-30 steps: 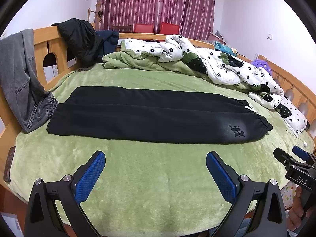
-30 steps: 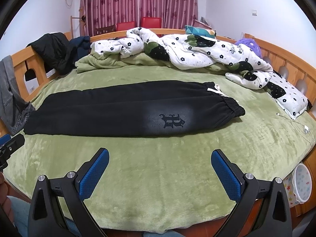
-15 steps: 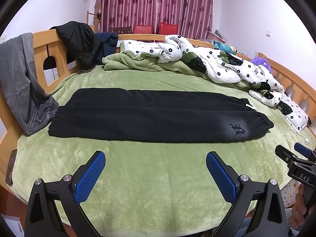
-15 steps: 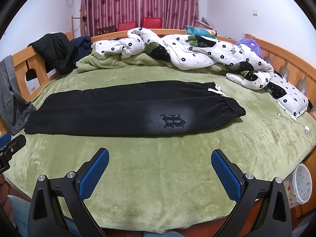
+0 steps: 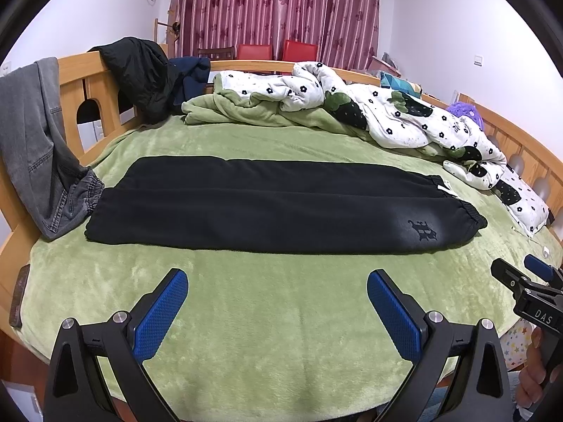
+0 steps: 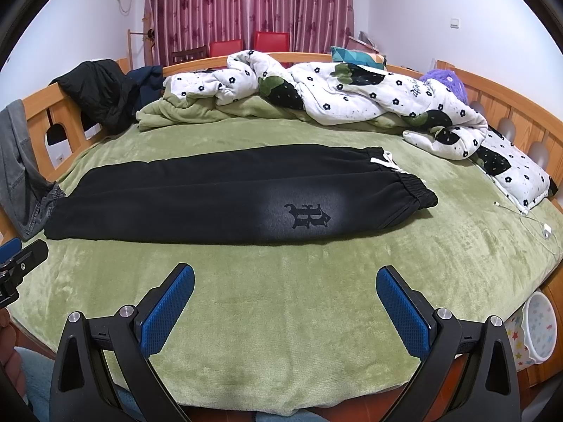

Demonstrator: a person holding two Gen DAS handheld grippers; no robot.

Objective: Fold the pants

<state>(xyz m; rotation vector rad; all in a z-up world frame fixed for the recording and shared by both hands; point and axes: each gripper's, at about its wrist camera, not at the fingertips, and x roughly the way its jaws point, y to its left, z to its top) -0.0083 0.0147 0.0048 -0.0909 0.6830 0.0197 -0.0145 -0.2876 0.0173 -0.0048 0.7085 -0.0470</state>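
Both fisheye cameras sit low at the near edge of the round bed covered in green plush blanket [image 5: 281,316], facing across it toward the maroon flowered curtains [image 5: 274,7] at 12 o'clock.

Left wrist view: stands further left; grey denim garment on the wooden rail [image 5: 35,140] large at 9 o'clock; the right gripper [image 5: 527,281] enters at 4 o'clock.

Right wrist view: stands further right; white charging cable [image 6: 527,218] at 3 o'clock; the left gripper [image 6: 17,260] enters at 8 o'clock.

Shared: black sweatpants with a gothic emblem [image 6: 228,197], white flower-print quilt [image 6: 352,95], red chairs [image 6: 246,42]. Pants lie near, beyond each view's own fingers.
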